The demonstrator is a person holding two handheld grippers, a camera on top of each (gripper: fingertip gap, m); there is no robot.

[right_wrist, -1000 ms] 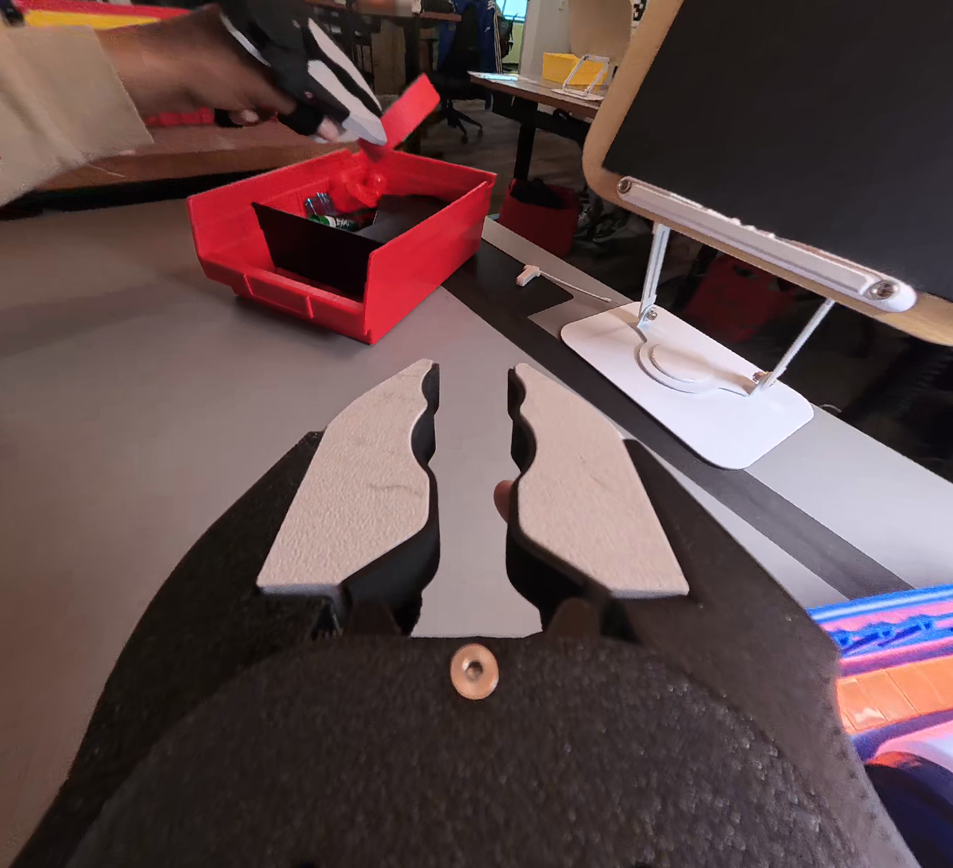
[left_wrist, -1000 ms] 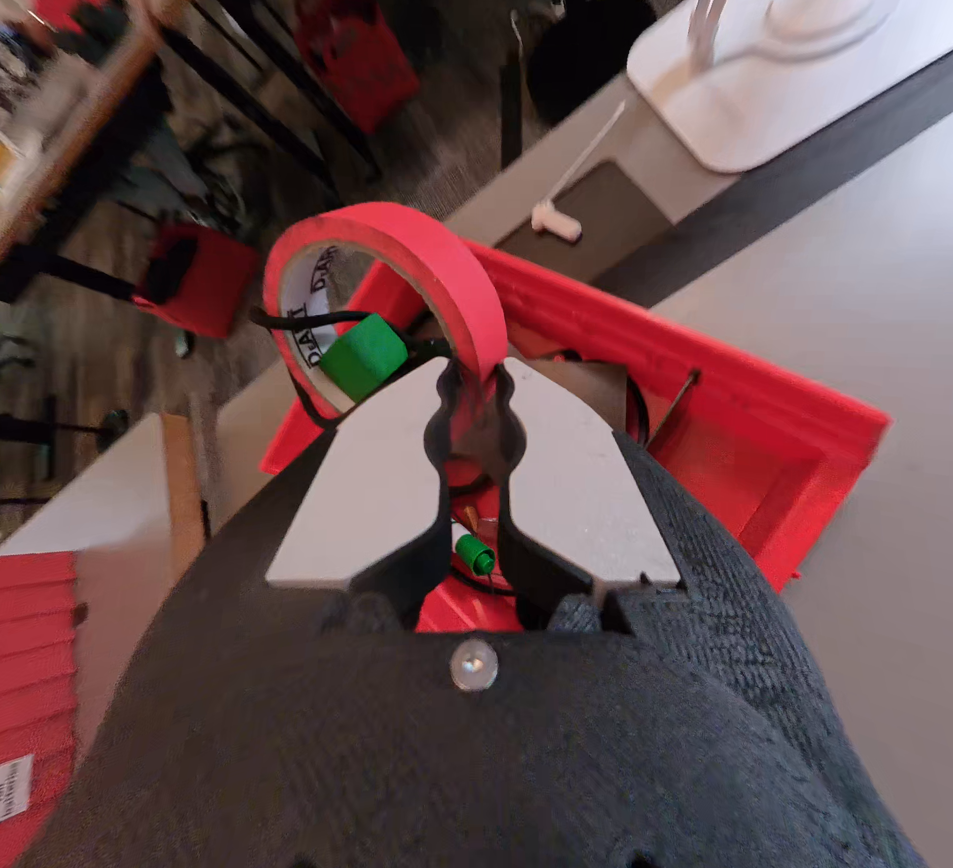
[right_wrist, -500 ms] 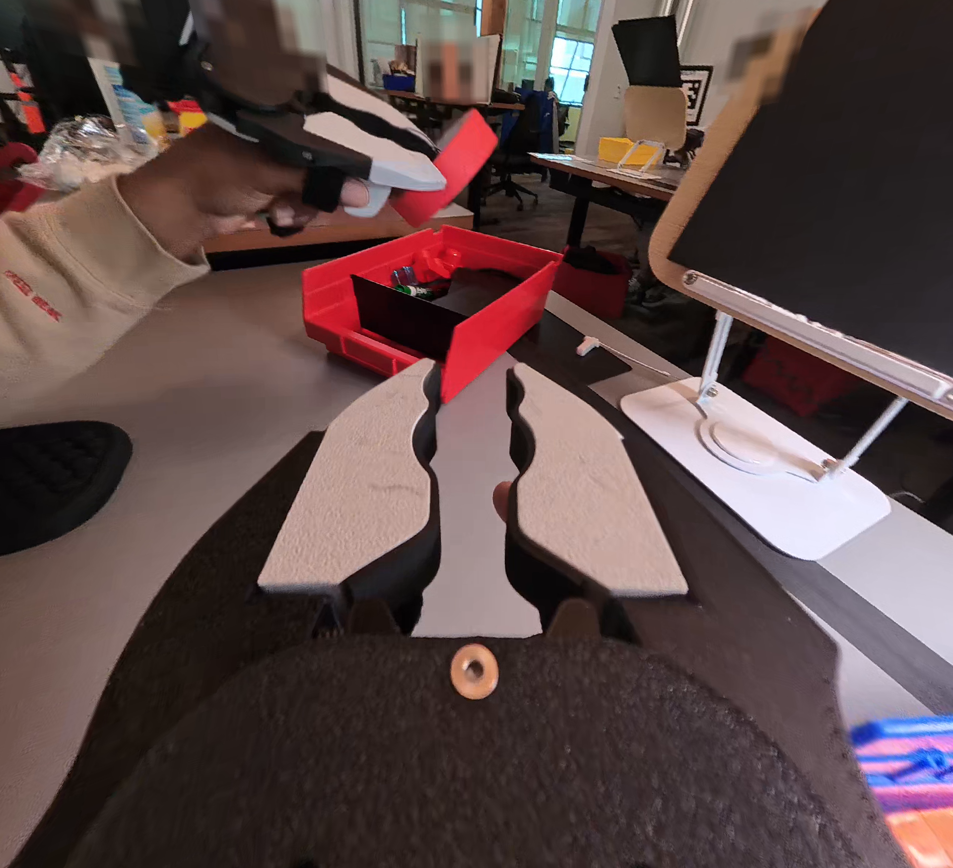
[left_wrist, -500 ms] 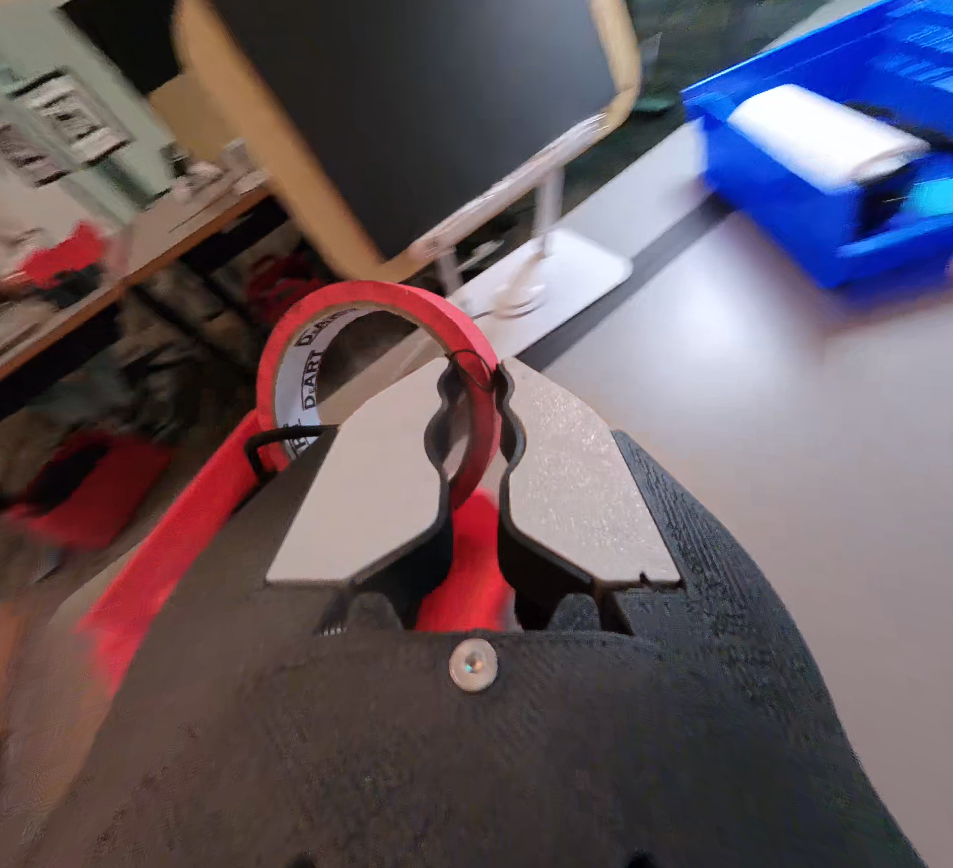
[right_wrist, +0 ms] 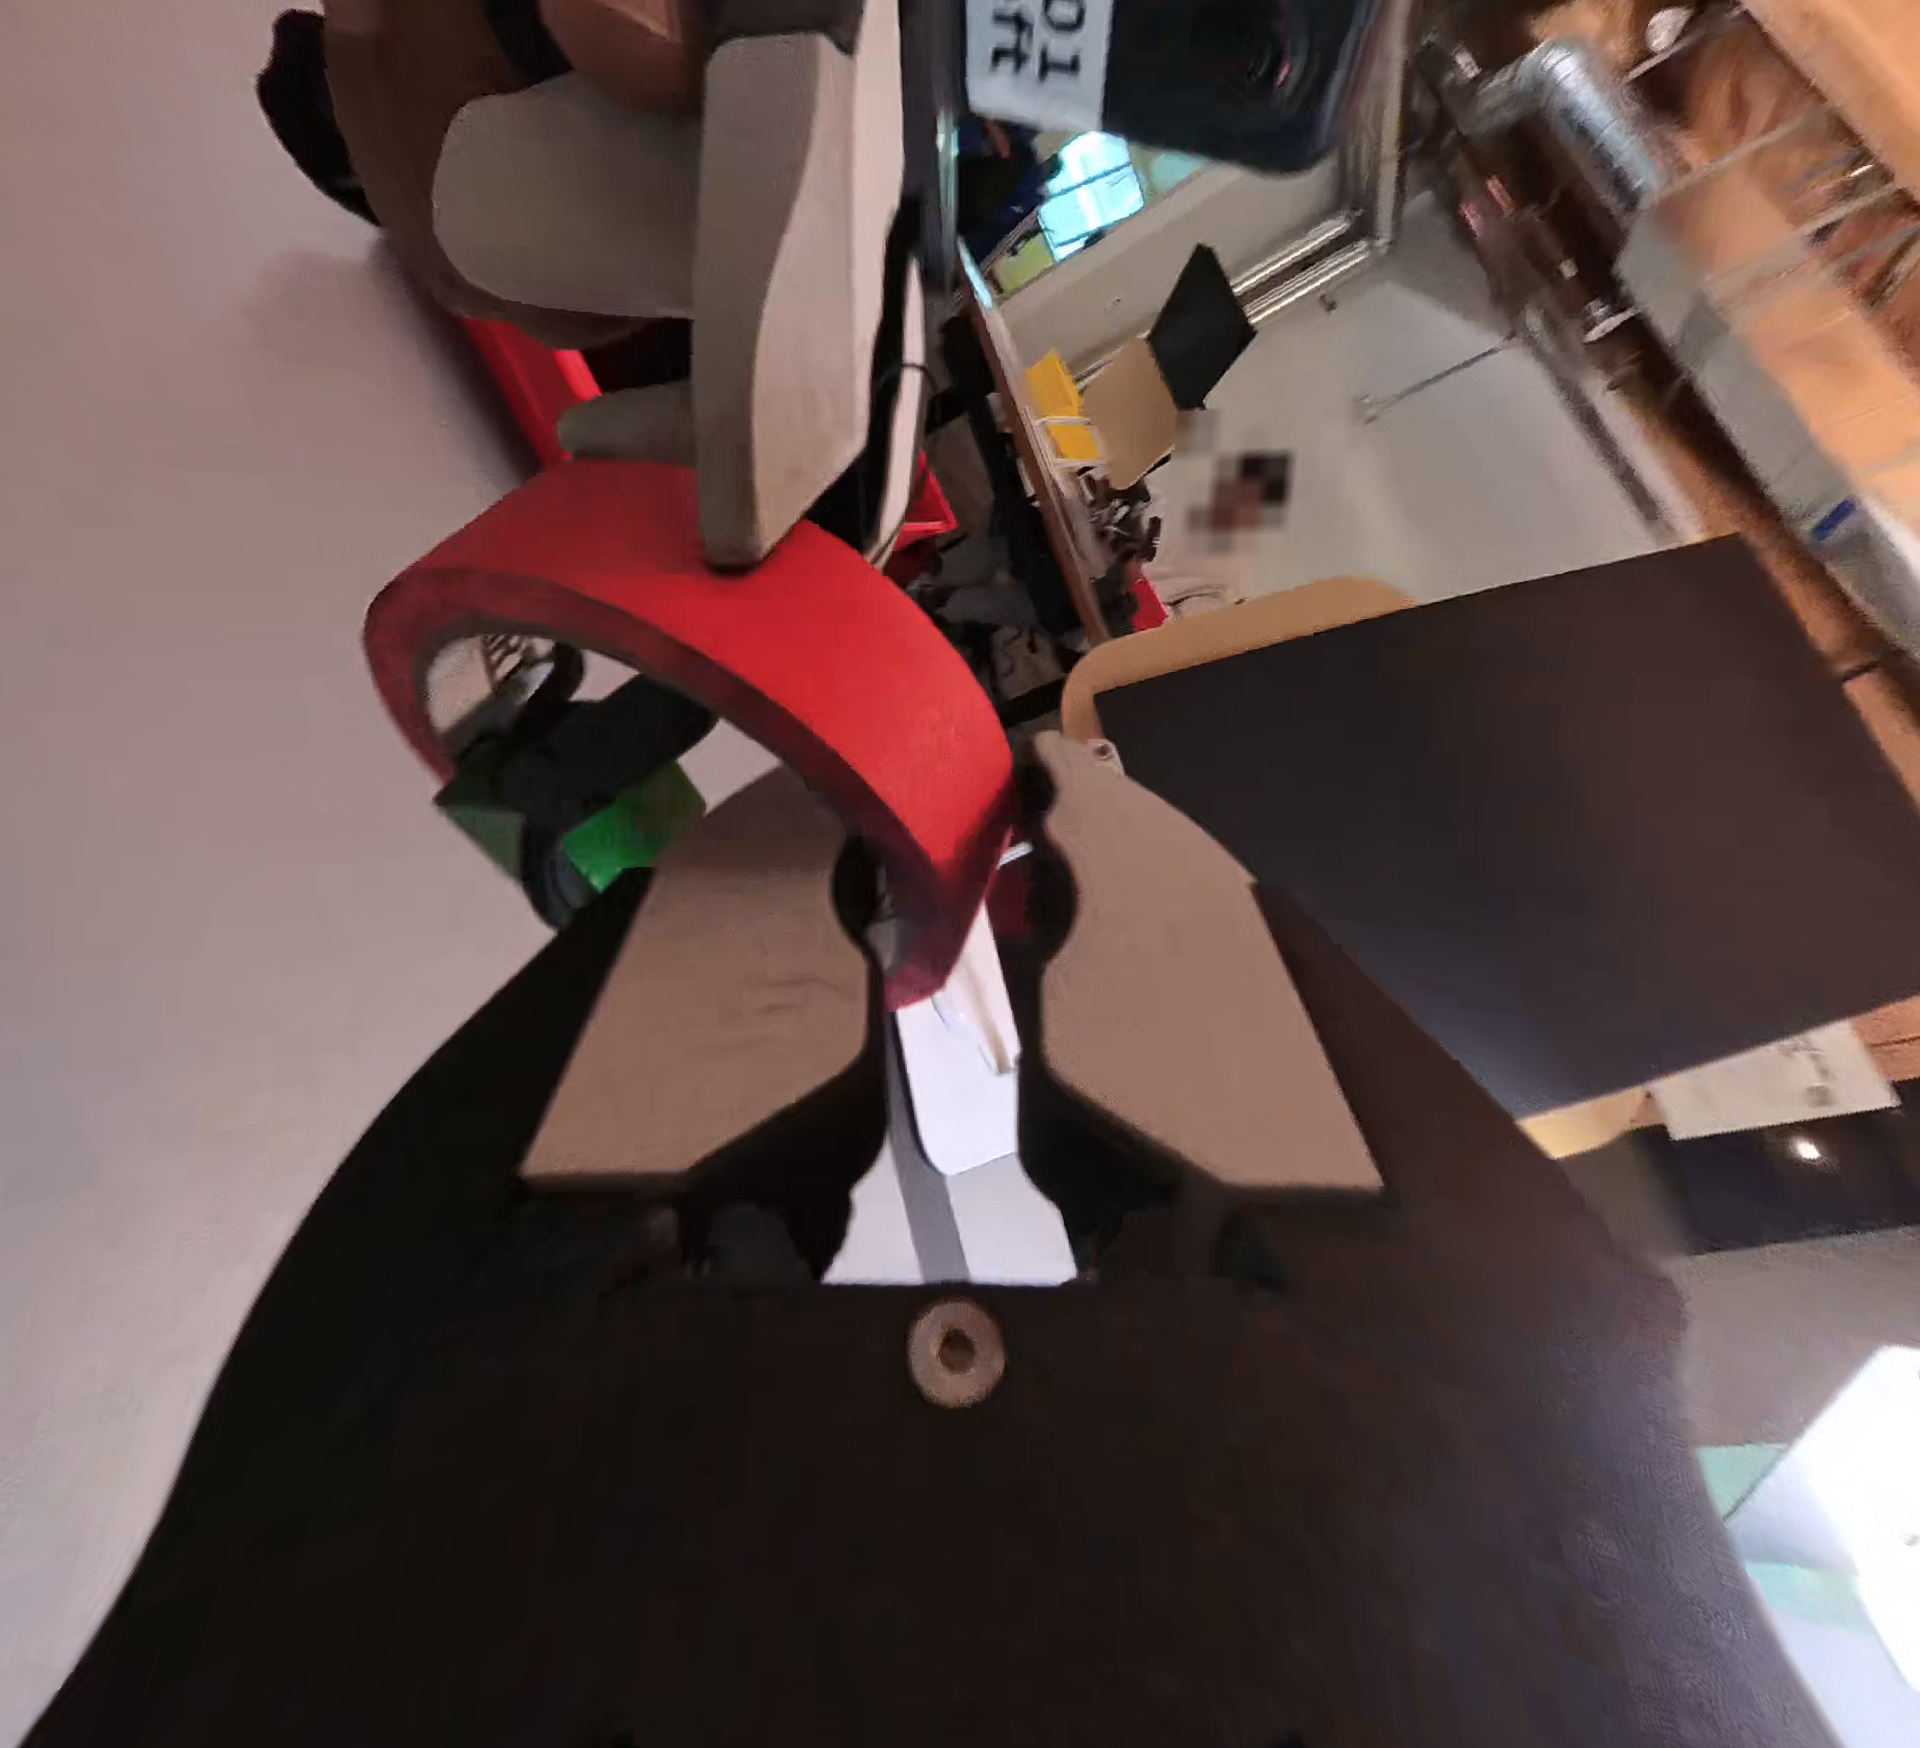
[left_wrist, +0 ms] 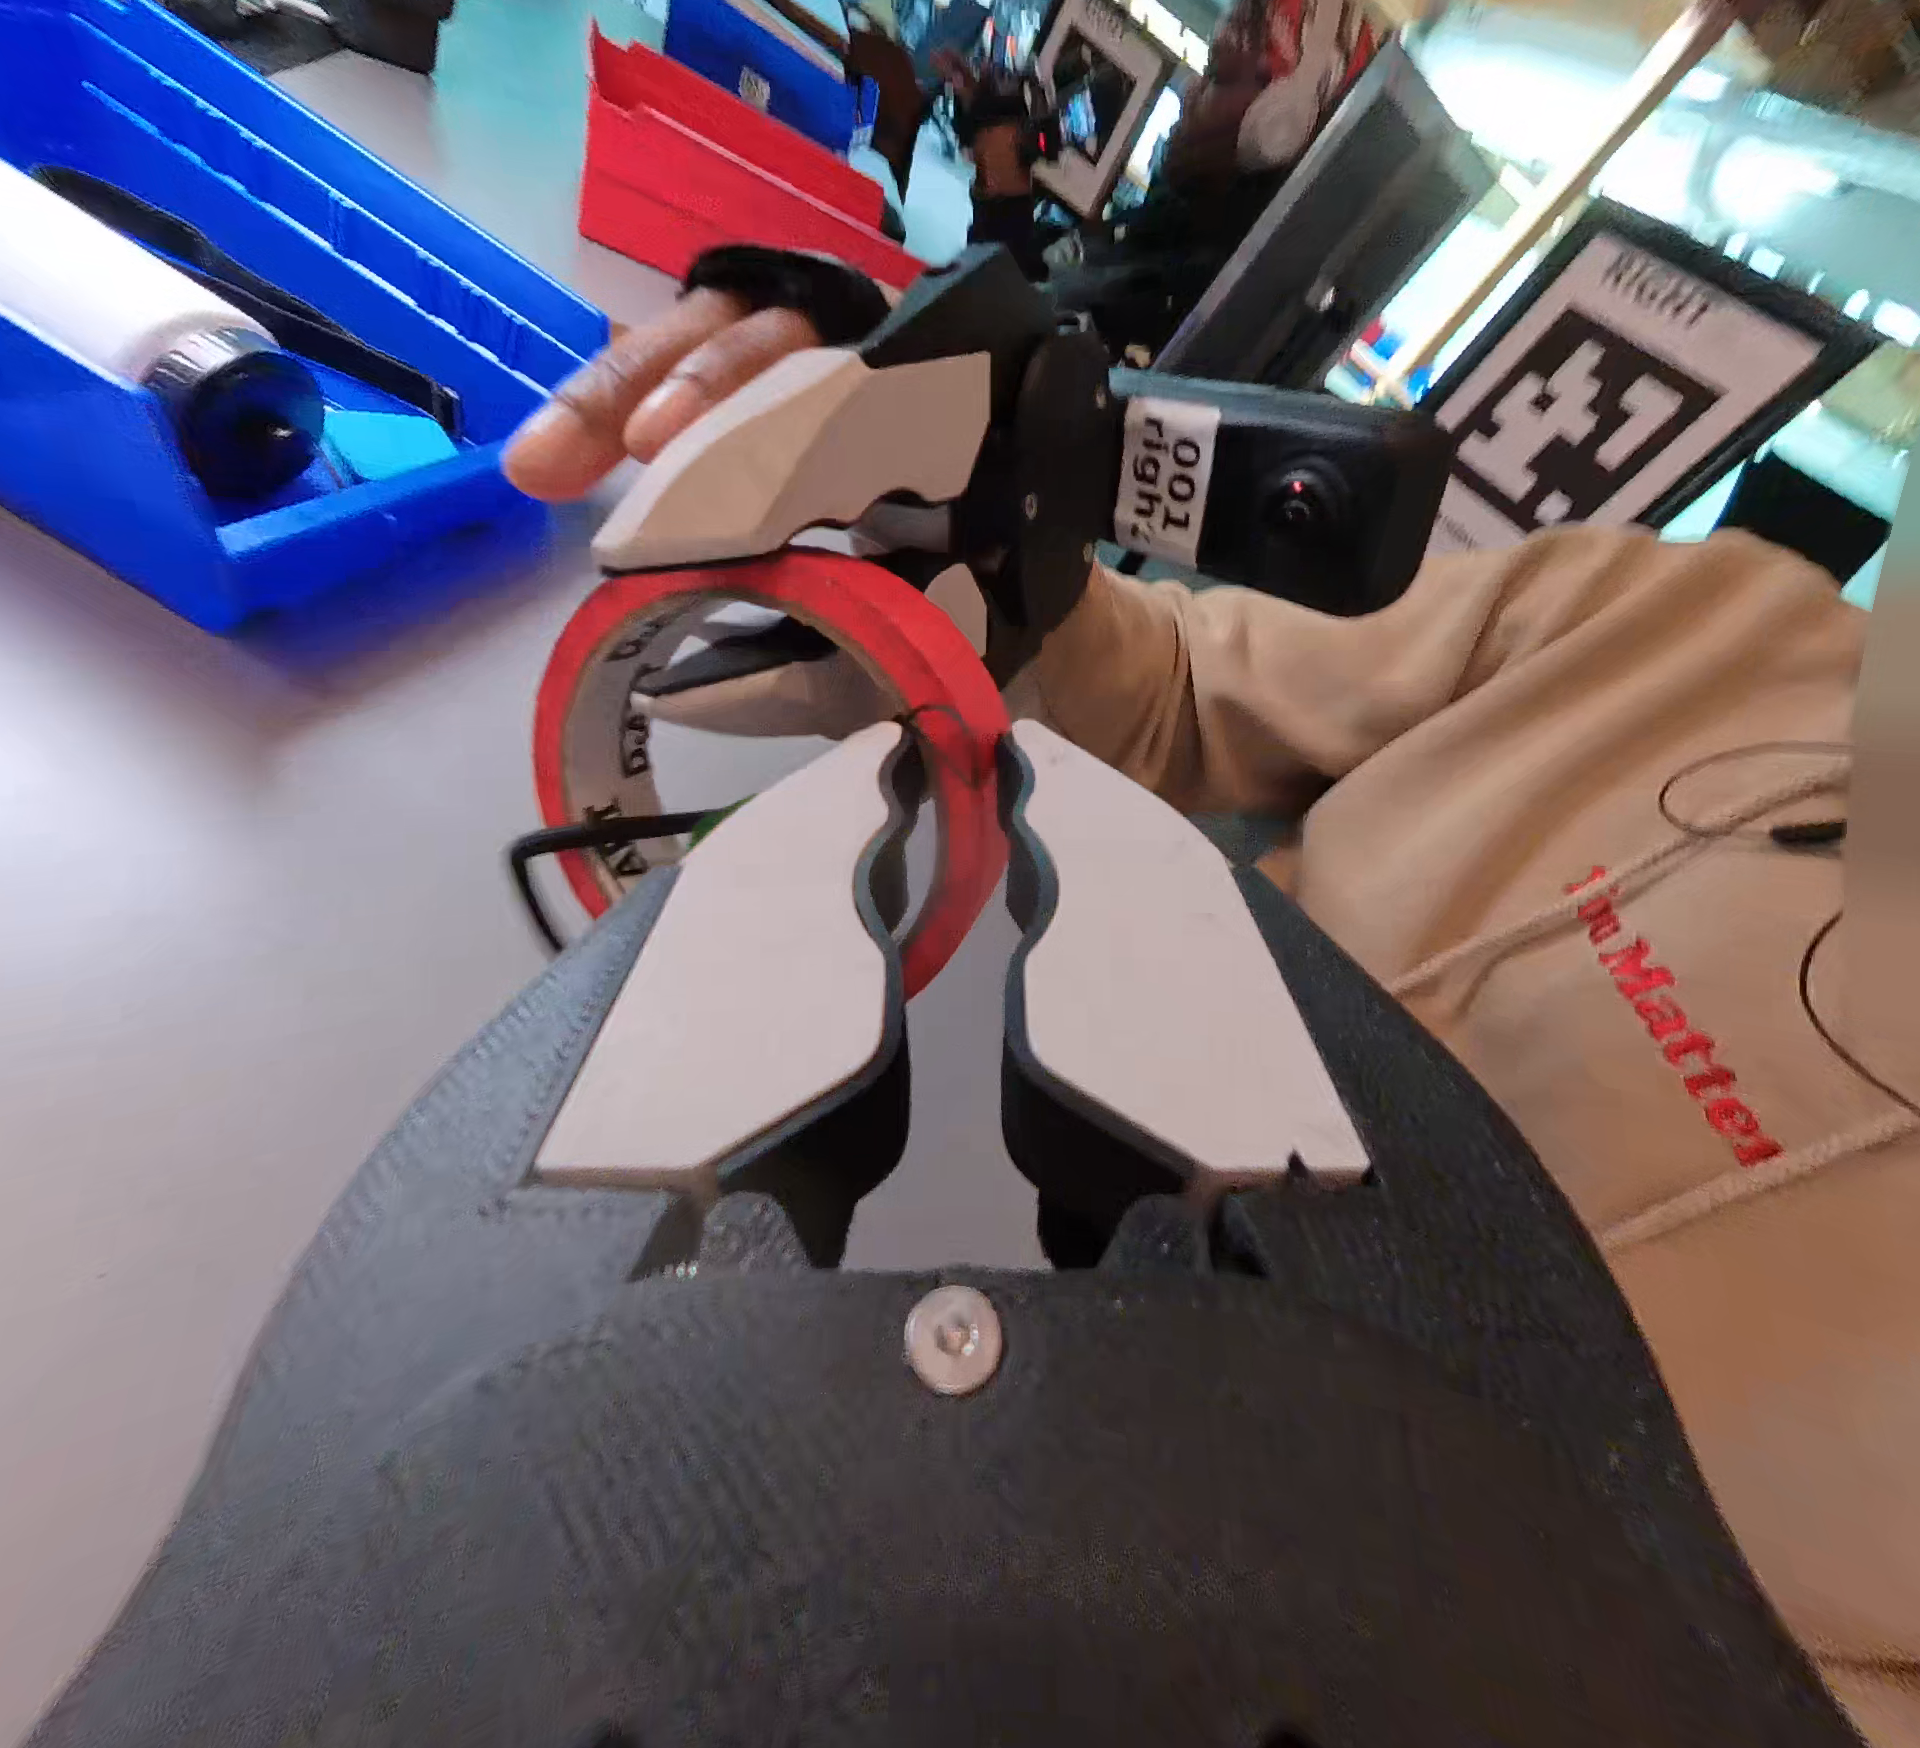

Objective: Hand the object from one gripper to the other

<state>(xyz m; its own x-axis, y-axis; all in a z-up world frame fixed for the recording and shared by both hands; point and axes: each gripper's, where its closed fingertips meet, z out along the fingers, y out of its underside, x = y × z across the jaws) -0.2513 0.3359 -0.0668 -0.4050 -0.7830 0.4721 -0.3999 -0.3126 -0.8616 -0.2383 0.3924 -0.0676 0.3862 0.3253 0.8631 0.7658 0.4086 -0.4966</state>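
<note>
A roll of red tape (left_wrist: 769, 742) hangs in the air above the table (left_wrist: 208, 867), its ring on edge. The left hand-held gripper (left_wrist: 951, 753) pinches its near rim. The right hand-held gripper (right_wrist: 940, 851) straddles the opposite rim, not visibly clamped.

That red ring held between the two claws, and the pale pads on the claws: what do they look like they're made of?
The red ring looks like a roll of paper masking tape: a matte red outside, thin wound layers at its edge, and a pale printed inner core, probably cardboard. The pale pads on the left gripper look like flat matte plastic set in rough black, probably 3D-printed, bodies.
</note>
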